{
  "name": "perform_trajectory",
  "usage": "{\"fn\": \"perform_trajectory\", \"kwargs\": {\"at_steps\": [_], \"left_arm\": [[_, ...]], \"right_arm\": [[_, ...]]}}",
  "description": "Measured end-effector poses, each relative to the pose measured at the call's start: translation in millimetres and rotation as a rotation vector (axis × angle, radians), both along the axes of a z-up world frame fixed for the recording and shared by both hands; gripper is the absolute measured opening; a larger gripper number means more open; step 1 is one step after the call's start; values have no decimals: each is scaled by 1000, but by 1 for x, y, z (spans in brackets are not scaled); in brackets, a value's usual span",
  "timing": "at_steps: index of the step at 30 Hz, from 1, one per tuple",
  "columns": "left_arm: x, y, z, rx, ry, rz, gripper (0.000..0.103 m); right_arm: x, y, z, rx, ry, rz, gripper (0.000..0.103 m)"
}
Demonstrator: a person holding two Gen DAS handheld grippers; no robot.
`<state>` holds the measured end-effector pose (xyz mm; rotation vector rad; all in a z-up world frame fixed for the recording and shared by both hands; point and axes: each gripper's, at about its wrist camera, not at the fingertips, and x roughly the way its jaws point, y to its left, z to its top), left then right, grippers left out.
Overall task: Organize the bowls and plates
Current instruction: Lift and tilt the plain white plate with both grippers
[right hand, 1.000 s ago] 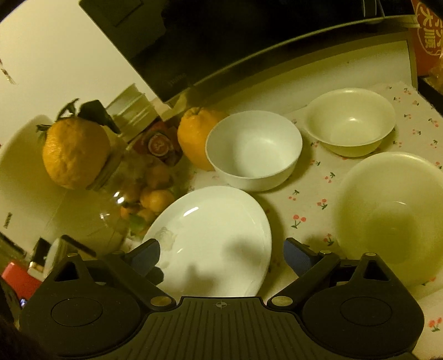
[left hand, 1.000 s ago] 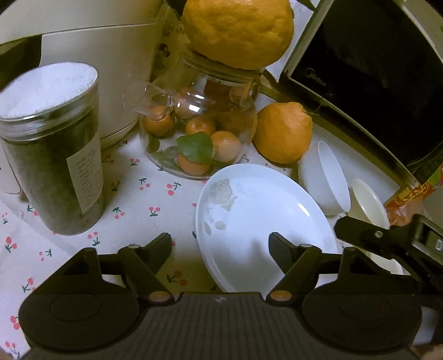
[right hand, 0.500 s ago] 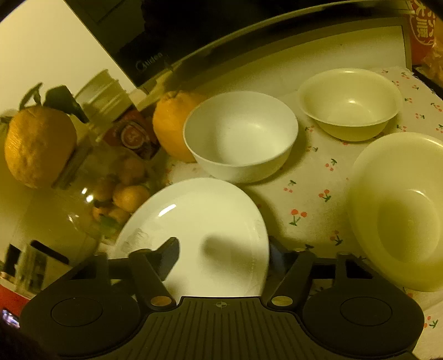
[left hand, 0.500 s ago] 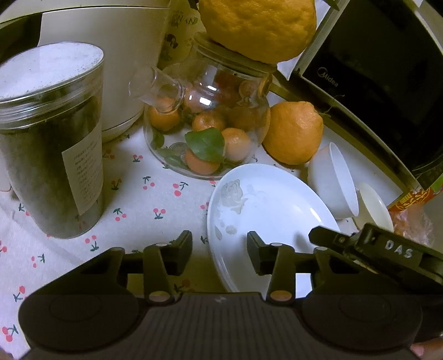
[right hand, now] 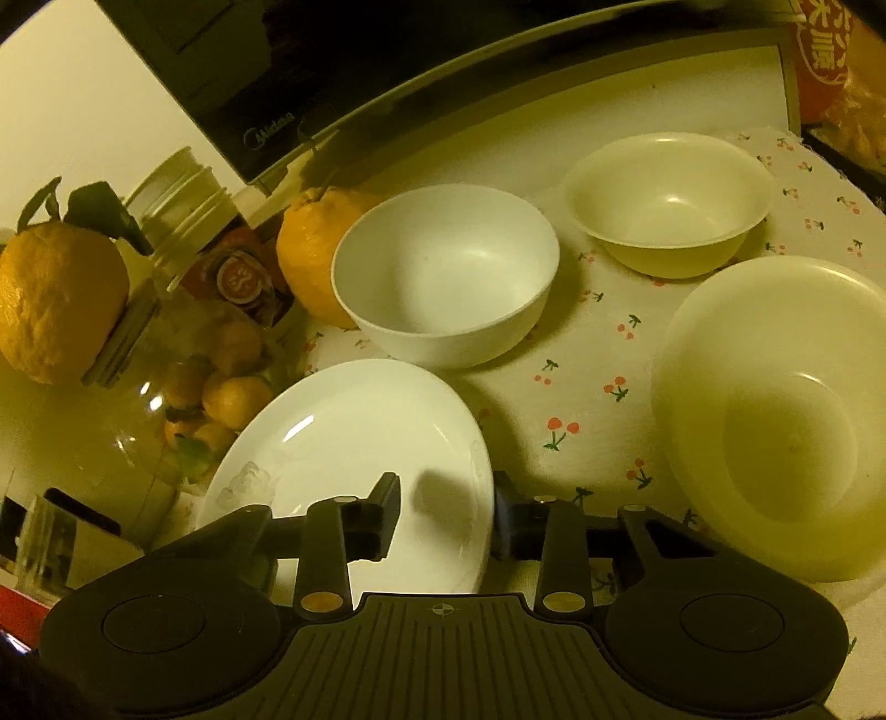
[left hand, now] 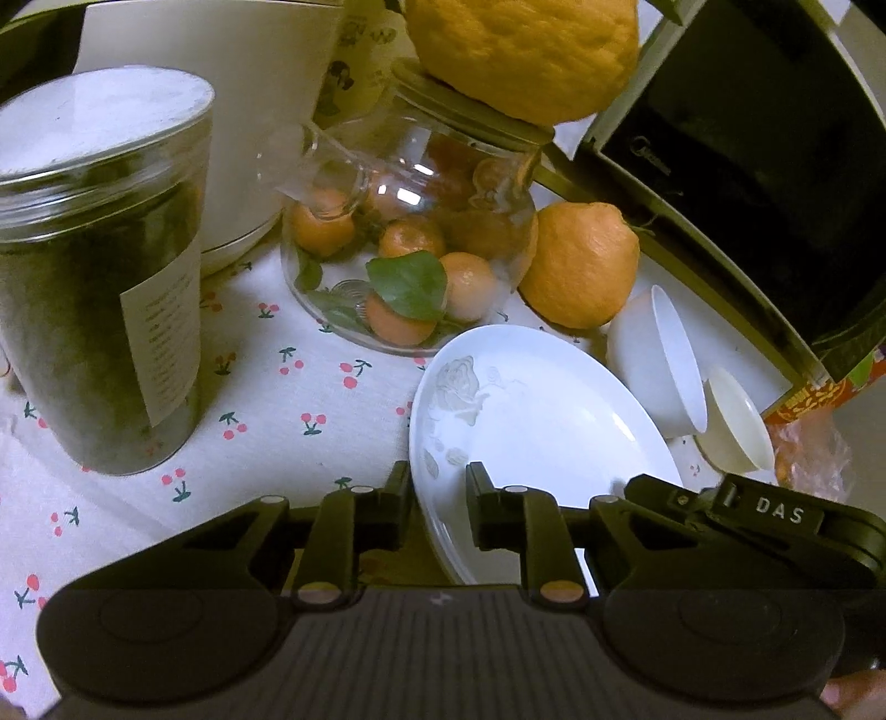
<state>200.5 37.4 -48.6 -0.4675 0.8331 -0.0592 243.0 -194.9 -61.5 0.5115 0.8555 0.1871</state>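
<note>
A white plate point(left hand: 554, 421) with a pale rose print lies on the cherry-print cloth. My left gripper point(left hand: 439, 482) has its jaws closing, with both pads on the plate's left rim. My right gripper point(right hand: 446, 493) straddles the opposite rim of the plate point(right hand: 343, 437). Its jaws are closing too, the outer finger at the edge and the inner one still off the surface. Beyond the plate stand a white bowl point(right hand: 448, 277), a small cream bowl point(right hand: 670, 205) and a wide cream bowl point(right hand: 775, 421).
A glass jar of small oranges point(left hand: 410, 249) with a big citrus point(left hand: 526, 50) on its lid stands just behind the plate, beside another citrus point(left hand: 581, 266). A tall tea canister point(left hand: 99, 277) is at the left. A black microwave point(left hand: 747, 166) lines the back.
Both grippers' jaws have narrowed from wide apart to close around the plate's two rims. Both views have crept slightly nearer to the plate.
</note>
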Motion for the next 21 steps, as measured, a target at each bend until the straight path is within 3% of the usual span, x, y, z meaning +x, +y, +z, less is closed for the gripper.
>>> {"fn": "perform_trajectory", "kwargs": {"at_steps": [11, 21], "left_arm": [[-8, 5, 11, -26, -19, 2, 18], [-19, 7, 24, -48, -45, -22, 18]], "right_arm": [[-11, -8, 17, 57, -38, 2, 32], [-29, -14, 35, 44, -75, 31, 32]]}}
